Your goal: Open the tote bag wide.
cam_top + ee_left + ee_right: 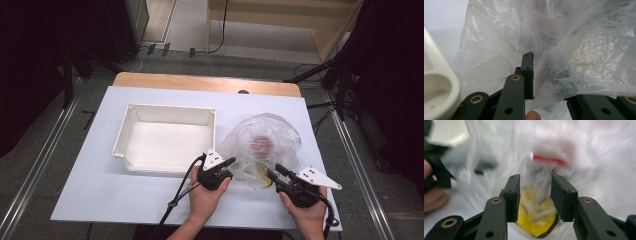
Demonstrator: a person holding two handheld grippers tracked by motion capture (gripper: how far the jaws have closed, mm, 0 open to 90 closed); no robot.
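Note:
A clear plastic bag lies on the white tabletop, right of a white tray. Inside it are a red thing and a yellow thing. My left gripper sits at the bag's left edge. In the left gripper view one finger stands near the middle and film of the bag drapes over the other, so the gripper is shut on the film. My right gripper is open at the bag's near edge, with film and the yellow thing between its pads, untouched.
The tray is empty; its corner sits close beside my left gripper. The right gripper view is blurred, with the red thing farther inside the bag. Bare tabletop lies left of and in front of the tray. A wooden table edge runs along the back.

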